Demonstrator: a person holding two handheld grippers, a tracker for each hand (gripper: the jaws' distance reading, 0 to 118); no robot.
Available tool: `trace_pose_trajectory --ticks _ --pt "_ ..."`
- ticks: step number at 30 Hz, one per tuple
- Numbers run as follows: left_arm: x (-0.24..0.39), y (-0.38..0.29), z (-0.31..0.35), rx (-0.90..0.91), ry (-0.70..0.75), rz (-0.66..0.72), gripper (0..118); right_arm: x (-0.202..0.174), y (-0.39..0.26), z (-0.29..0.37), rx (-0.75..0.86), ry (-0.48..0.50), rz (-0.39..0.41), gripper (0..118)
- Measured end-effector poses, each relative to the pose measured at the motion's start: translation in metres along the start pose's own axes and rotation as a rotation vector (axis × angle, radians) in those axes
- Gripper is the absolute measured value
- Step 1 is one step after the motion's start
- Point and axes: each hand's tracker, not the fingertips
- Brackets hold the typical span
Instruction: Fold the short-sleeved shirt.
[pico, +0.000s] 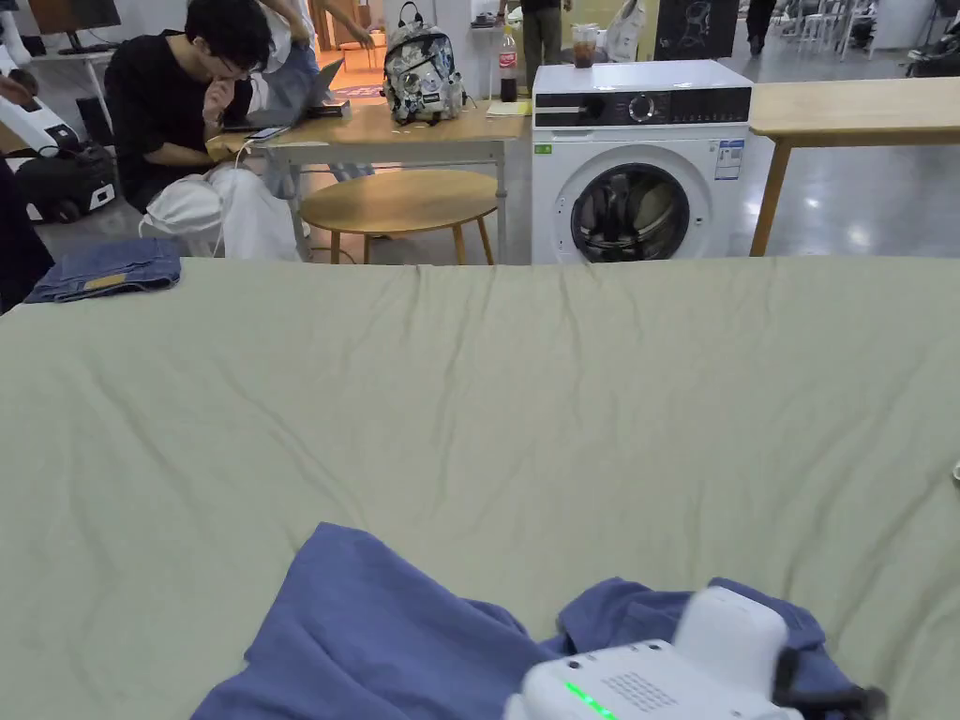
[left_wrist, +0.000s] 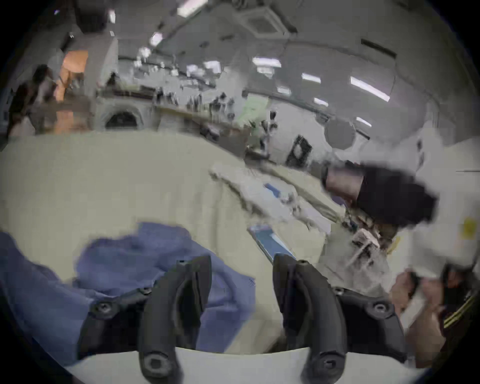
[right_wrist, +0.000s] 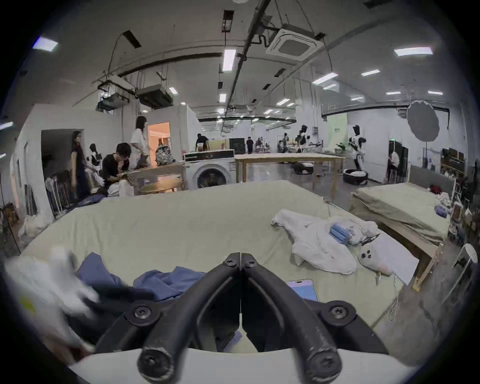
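Note:
The blue short-sleeved shirt (pico: 375, 637) lies crumpled at the near edge of the green bed sheet (pico: 516, 394). A white gripper housing (pico: 656, 670) hovers over its right part; I cannot tell which gripper it is. In the left gripper view, my left gripper (left_wrist: 240, 262) is open and empty, with the shirt (left_wrist: 145, 262) just below and to its left. In the right gripper view, my right gripper (right_wrist: 241, 257) has its jaws shut tip to tip, holding nothing that I can see. The shirt (right_wrist: 166, 282) lies left of it, and the blurred white left gripper (right_wrist: 52, 280) is beyond.
A phone (right_wrist: 302, 288) lies on the sheet right of the shirt. Farther right are a white garment pile (right_wrist: 319, 241) and a plush toy (right_wrist: 371, 259). Folded jeans (pico: 108, 267) sit at the far left corner. Past the bed are a washing machine (pico: 637, 159) and a seated person (pico: 178, 103).

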Motion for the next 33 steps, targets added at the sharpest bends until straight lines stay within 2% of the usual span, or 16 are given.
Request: trace_pose_trajectory --ticks 1,4,5,7,11,14,16,20,21,22,23,27,28,30,32,33 --pt "-0.01 0.011 0.024 0.039 0.035 -0.032 47 -0.002 0.001 0.001 0.002 0.019 0.002 0" --pt "-0.038 0.041 0.112 0.144 0.273 -0.118 46 -0.013 0.004 0.001 0.008 0.068 0.013 0" --pt "-0.043 0.045 0.138 0.196 0.344 -0.138 36 -0.016 0.003 0.002 0.013 0.089 0.019 0" --pt "-0.048 0.046 0.19 0.279 0.536 -0.164 1 -0.024 0.002 -0.001 0.005 0.13 0.019 0" --pt "-0.063 0.038 0.258 0.337 0.64 -0.099 0 -0.042 0.001 0.0 -0.018 0.176 0.028 0" --pt "-0.079 0.034 0.278 0.272 0.706 -0.071 0 -0.052 0.0 0.0 -0.014 0.245 0.034 0" --pt "-0.092 0.033 0.279 0.263 0.742 -0.068 0 -0.057 -0.001 -0.003 -0.007 0.242 0.06 0" --pt "-0.131 0.04 0.265 0.171 0.646 0.052 0 -0.058 -0.003 -0.007 -0.029 0.237 0.076 0" --pt "-0.143 0.044 0.255 0.189 0.651 0.03 3 -0.055 -0.005 -0.007 -0.034 0.237 0.074 0" --pt "-0.158 0.048 0.244 0.105 0.638 0.058 37 -0.052 -0.006 -0.008 -0.043 0.235 0.071 0" --pt "-0.178 0.053 0.231 0.04 0.595 0.093 51 -0.049 -0.008 -0.008 -0.051 0.229 0.07 0" --pt "-0.259 0.054 0.172 -0.065 0.473 0.307 52 -0.03 -0.019 -0.013 -0.097 0.191 0.039 0" --pt "-0.271 0.054 0.153 -0.091 0.497 0.335 52 -0.025 -0.021 -0.014 -0.111 0.179 0.031 0" --pt "-0.304 0.05 0.12 -0.215 0.596 0.295 52 -0.015 -0.027 -0.016 -0.138 0.151 0.022 0" --pt "-0.337 0.039 0.096 -0.315 0.621 0.313 52 -0.002 -0.034 -0.018 -0.159 0.106 0.02 0" --pt "-0.351 0.034 0.087 -0.319 0.632 0.394 52 0.005 -0.037 -0.02 -0.17 0.085 0.002 0"
